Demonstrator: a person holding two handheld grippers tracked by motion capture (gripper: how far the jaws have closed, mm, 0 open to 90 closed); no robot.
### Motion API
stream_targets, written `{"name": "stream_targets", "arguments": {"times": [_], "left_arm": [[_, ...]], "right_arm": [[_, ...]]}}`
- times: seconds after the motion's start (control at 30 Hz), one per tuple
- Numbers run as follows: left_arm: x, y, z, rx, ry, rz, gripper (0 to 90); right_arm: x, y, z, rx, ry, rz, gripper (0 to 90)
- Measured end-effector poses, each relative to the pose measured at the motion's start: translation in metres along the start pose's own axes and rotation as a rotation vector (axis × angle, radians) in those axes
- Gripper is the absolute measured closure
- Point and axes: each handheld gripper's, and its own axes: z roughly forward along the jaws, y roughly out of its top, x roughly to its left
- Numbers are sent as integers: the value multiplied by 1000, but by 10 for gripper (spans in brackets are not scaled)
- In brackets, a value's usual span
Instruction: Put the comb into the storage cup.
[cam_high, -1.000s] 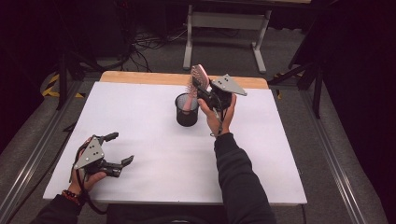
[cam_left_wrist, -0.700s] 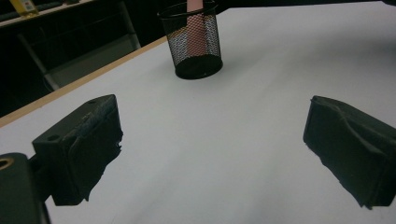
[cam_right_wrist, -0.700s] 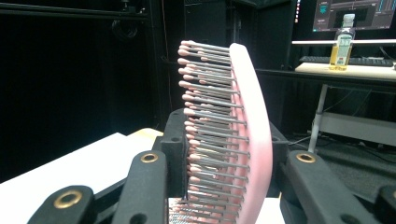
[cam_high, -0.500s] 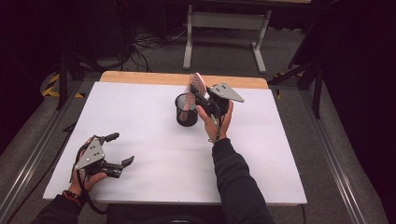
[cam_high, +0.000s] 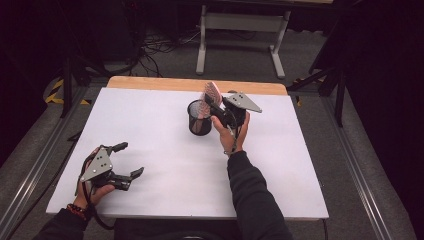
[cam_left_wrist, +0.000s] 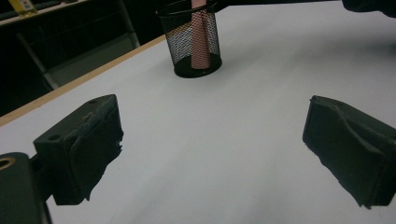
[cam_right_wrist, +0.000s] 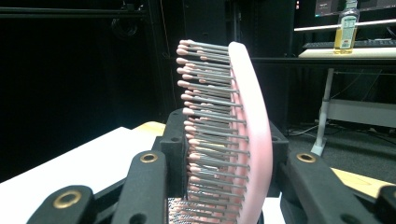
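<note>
Item: pink hairbrush (cam_right_wrist: 233, 140), held upright, my right gripper (cam_high: 216, 106) clamped across its bristled head; its handle end already down inside the black mesh pencil cup (cam_high: 199, 119), as my left gripper view shows through the mesh.
Status: insertion part done, in my judgement; brush not yet released. Left to do: let it settle, open the jaws, back away.
Left gripper (cam_high: 126, 160): idle near the front of the white tabletop (cam_high: 165, 150), jaws wide apart, nothing between them
</note>
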Motion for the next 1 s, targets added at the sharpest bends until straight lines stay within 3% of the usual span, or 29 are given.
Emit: {"name": "stream_targets", "arguments": {"times": [0.33, 1.0], "left_arm": [[0, 0, 2, 6, -3, -1, 58], [0, 0, 3, 14, 1, 3, 58]], "right_arm": [[-13, -5, -6, -6, -5, 44, 629], [-25, -9, -13, 36, -60, 29, 542]]}}
